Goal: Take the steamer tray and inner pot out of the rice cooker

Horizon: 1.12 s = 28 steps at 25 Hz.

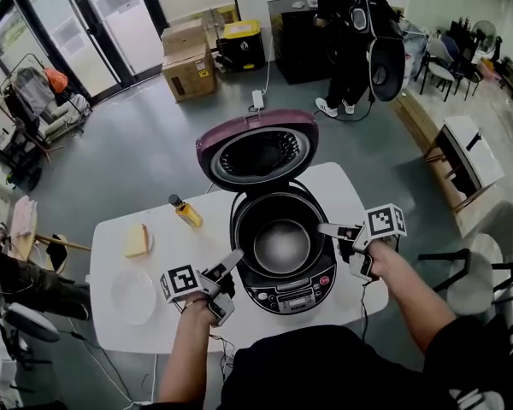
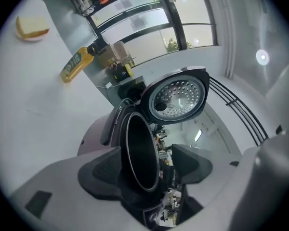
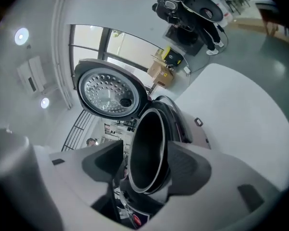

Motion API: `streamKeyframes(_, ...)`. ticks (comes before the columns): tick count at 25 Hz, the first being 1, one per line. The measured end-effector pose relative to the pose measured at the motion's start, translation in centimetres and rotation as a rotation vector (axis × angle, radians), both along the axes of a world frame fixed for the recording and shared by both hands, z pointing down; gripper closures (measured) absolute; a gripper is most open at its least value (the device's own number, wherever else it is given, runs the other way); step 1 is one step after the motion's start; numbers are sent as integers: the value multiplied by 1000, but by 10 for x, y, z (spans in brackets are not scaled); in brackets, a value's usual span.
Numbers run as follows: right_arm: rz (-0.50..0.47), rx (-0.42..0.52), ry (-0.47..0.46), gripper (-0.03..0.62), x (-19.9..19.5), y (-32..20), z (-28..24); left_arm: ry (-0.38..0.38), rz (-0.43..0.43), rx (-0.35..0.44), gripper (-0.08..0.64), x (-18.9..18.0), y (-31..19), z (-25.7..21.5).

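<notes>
Rice cooker lid (image 1: 256, 148): glossy plum plastic shell, with an inner plate (image 2: 178, 96) of shiny perforated metal. The inner pot (image 1: 281, 244) is smooth dark metal with a soft sheen. The white table (image 1: 342, 199) looks smooth and matt. Left gripper (image 2: 148, 154): pale matt plastic, dark textured pads (image 2: 106, 170).

Rice cooker (image 1: 284, 293): black body with a front control panel, standing on a white table (image 1: 205, 254). Its maroon lid (image 1: 256, 149) is swung fully open, showing a perforated metal underside. Inner pot (image 1: 281, 244): round, dark, with a shiny base, empty, seated upright inside the cooker.
</notes>
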State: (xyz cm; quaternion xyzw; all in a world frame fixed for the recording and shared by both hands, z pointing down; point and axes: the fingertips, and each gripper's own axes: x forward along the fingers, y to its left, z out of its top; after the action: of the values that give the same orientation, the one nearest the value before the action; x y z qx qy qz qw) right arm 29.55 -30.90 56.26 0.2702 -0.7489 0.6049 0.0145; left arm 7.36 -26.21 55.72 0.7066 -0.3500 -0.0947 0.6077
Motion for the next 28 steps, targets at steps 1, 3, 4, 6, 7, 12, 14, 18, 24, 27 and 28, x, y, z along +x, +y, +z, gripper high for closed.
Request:
streamKeyframes(1, 1, -11, -11, 324, 0, 0, 0, 16, -7, -8, 230, -1, -1, 1)
streamKeyframes(3, -1, -25, -34, 324, 1, -1, 1, 36, -16, -15, 230, 0, -3, 1)
streamKeyframes(4, -4, -32, -48, 324, 0, -1, 1, 47, -17, -18, 231, 1, -3, 1)
streamKeyframes(6, -14, -41, -68, 324, -1, -1, 2, 84, -19, -31, 232, 6, -4, 1)
streamKeyframes(7, -21, -41, -72, 324, -2, -2, 2, 105, -16, -41, 233, 9, -5, 1)
streamKeyframes(12, -42, -62, -68, 333, -1, -6, 6, 64, 23, -59, 273, 13, -8, 4)
streamKeyframes(14, -40, -62, -55, 347, -2, -8, 7, 54, 20, -58, 302, 12, -9, 5)
streamKeyframes(18, -54, -52, -4, 394, -3, -11, 12, 56, 22, -55, 311, 13, -10, 7)
streamKeyframes(24, -69, -53, 93, 530, 1, -13, 23, -26, 41, -58, 405, 12, -14, 15)
streamKeyframes(27, -70, -53, 124, 568, 2, -15, 26, -78, 39, -82, 496, 7, -15, 23)
streamKeyframes(28, -67, -50, 127, 569, 2, -15, 26, -91, 38, -90, 543, 6, -15, 26)
